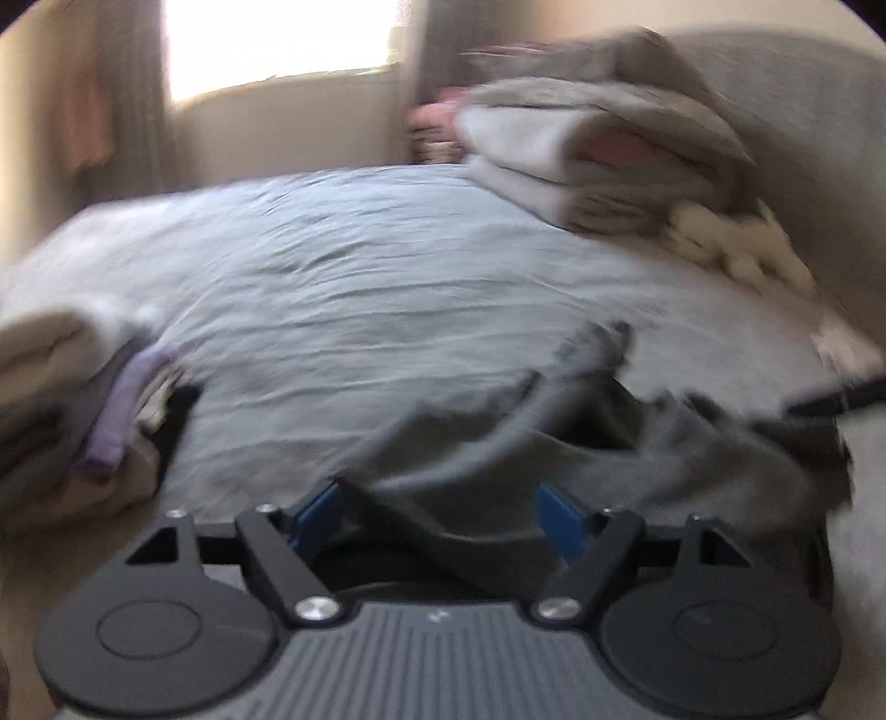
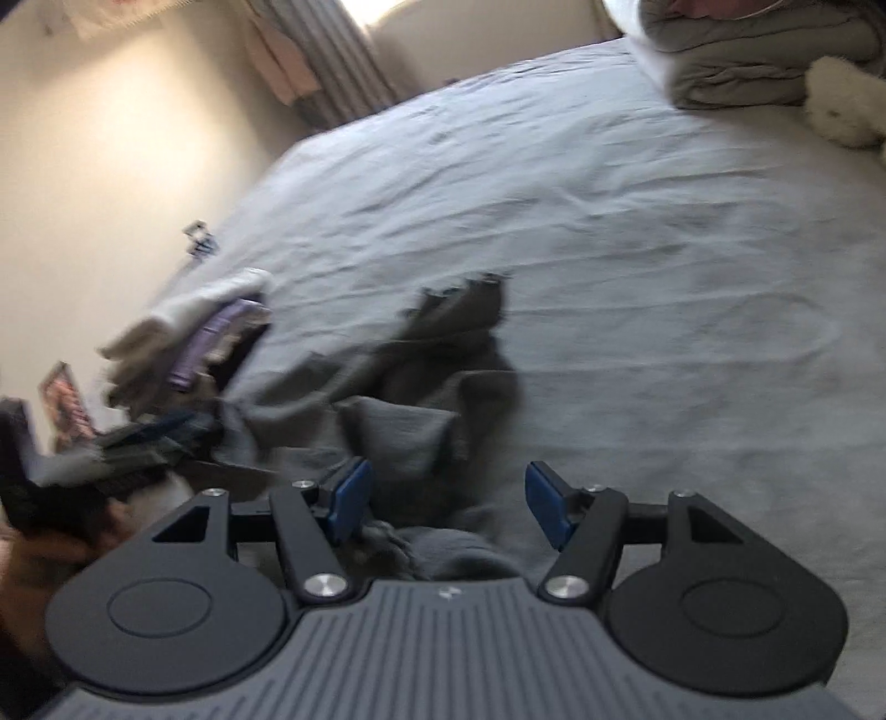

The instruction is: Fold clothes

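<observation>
A dark grey garment lies crumpled on the pale blue-grey bed sheet, near the bed's front edge. My left gripper hangs open just above the garment's near side, and its blue pads touch nothing. In the right wrist view the same garment spreads ahead of my right gripper and partly under it. That gripper is open too. A bunched bit of the cloth lies low between its fingers, and the pads stand clear of it. Both views are blurred.
A stack of folded clothes, with a purple piece in it, sits at the bed's left edge. Folded grey blankets and a fluffy white thing lie at the far right. Behind are a bright window and curtains.
</observation>
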{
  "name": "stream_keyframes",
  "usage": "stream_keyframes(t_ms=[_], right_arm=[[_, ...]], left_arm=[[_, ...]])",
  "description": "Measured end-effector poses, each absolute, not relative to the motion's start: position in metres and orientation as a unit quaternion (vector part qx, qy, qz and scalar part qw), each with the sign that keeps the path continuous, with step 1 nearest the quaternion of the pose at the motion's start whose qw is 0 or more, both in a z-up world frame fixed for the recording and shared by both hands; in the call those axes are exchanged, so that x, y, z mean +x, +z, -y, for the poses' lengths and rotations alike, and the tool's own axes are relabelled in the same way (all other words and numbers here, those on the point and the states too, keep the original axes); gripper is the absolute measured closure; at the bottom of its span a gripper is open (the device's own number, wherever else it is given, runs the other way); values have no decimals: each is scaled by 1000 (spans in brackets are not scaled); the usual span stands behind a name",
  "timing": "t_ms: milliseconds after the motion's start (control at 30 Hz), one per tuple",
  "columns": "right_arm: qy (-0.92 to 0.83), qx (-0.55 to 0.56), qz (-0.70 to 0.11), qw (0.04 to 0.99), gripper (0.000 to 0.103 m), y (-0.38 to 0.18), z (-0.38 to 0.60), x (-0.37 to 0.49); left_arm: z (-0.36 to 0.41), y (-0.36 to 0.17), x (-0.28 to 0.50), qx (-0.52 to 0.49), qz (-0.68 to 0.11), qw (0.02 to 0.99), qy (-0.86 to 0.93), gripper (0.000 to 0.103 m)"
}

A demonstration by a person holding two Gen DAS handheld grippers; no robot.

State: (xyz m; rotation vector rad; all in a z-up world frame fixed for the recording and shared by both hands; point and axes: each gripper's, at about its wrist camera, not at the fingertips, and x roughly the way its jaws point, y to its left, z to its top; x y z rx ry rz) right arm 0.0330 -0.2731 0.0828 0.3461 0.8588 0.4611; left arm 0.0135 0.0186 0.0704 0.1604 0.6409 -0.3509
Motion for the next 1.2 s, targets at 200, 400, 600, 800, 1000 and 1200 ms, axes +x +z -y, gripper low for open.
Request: stream_keyframes(t_ms=[200, 400, 600, 800, 1000, 1200], right_arm=[[234, 141, -430, 861, 37, 79, 255, 32], [219, 125, -429, 867, 38, 73, 244, 33], [186, 135, -423, 876, 78, 69, 250, 38], [161, 116, -412, 889, 98, 72, 244, 36], [102, 119, -348, 924, 98, 93, 266, 30], [31, 127, -280, 951, 98, 113, 293, 19]], left_arm=[[28, 58, -13, 191, -261, 913, -247, 14], [41, 53, -17, 209, -245, 912, -256, 15], [49, 50, -15, 183, -267, 904, -279, 103], [25, 71, -10, 120, -242, 934, -236, 103], [-25, 92, 9, 41, -240, 963, -112, 103], [-39, 89, 16, 20, -267, 959, -95, 101]])
